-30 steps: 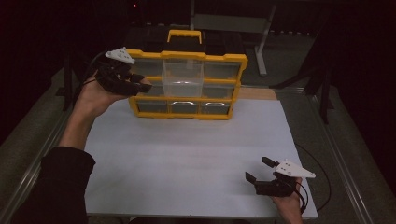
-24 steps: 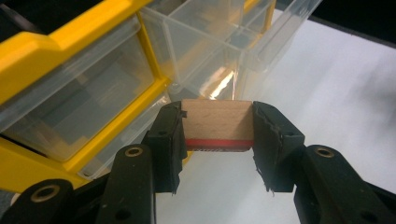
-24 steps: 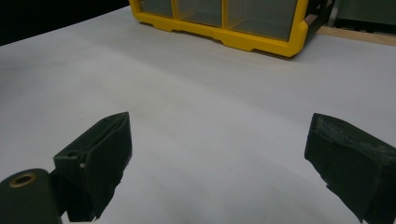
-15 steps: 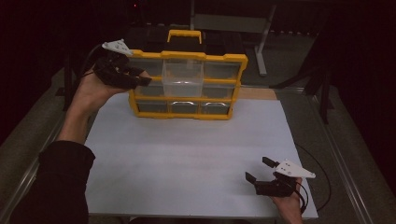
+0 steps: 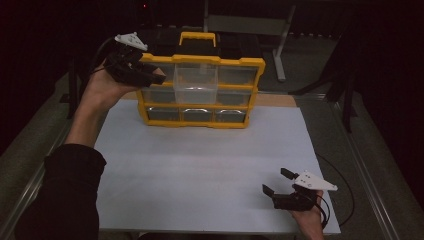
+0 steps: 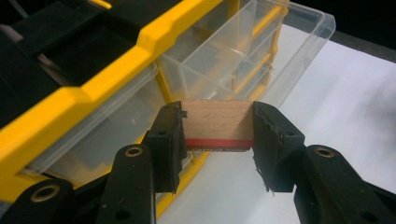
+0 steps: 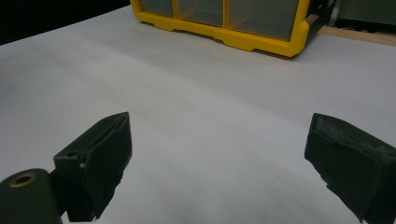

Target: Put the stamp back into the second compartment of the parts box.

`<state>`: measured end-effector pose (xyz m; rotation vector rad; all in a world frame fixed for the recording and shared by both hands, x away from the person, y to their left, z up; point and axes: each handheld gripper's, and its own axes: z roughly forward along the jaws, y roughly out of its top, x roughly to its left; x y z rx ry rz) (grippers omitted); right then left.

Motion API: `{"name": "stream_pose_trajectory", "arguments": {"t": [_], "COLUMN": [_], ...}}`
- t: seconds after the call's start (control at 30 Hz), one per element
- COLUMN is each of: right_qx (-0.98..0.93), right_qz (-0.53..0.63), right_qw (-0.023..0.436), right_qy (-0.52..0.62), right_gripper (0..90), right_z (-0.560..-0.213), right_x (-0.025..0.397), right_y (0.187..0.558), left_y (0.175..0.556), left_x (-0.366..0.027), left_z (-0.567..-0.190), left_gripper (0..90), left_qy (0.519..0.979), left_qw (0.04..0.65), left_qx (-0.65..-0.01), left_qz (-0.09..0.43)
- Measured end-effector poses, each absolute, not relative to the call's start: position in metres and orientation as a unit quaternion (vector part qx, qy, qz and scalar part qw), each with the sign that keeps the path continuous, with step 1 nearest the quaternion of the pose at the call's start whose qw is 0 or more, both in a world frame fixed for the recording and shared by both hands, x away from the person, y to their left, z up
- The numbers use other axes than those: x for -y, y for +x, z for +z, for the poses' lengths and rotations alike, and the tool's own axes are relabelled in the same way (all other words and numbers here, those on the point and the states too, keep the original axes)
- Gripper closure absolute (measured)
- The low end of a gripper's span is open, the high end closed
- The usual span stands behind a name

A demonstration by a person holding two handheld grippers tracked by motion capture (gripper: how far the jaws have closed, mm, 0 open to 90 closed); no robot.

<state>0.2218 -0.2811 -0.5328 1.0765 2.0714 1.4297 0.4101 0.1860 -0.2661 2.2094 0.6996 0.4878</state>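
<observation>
Our left tool (image 5: 150, 75) has risen over the last second from beside the yellow organiser (image 5: 200, 90) to its upper left corner, and it grips a small wooden block (image 6: 217, 123) with a red stripe between its jaws. In the left gripper view the block hangs just in front of the pulled-out clear drawer (image 6: 261, 51) in the top row. We judge that the block is nearly ready to go into that drawer. Our right tool (image 5: 280, 187) rests released, jaws wide apart and empty, low on the white bench (image 5: 200, 170) near its right front corner.
</observation>
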Motion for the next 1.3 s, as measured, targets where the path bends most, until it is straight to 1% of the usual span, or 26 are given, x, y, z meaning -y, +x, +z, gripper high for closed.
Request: {"name": "stream_pose_trajectory", "arguments": {"t": [0.33,1.2,1.23,1.27,1.3], "right_qx": [-0.739,-0.738,-0.738,-0.739,-0.739], "right_qz": [0.513,0.515,0.515,0.514,0.514], "right_qw": [0.2,0.198,0.199,0.199,0.2], "right_qy": [0.388,0.389,0.388,0.388,0.388], "right_gripper": [7.2,7.2,7.2,7.2,7.2], "right_z": [-0.533,-0.533,-0.533,-0.533,-0.533], "right_x": [0.281,0.282,0.282,0.282,0.282], "right_y": [0.222,0.222,0.222,0.222,0.222], "left_y": [0.411,0.426,0.426,0.427,0.427], "left_x": [-0.172,-0.136,-0.136,-0.137,-0.138], "left_z": [-0.257,-0.261,-0.262,-0.262,-0.263], "left_gripper": [56.1,55.9,55.7,53.6,47.8], "left_qy": [0.864,0.868,0.866,0.865,0.862], "left_qw": [0.384,0.38,0.38,0.383,0.39], "left_qx": [-0.264,-0.26,-0.263,-0.265,-0.268], "left_qz": [0.191,0.187,0.189,0.189,0.18]}}
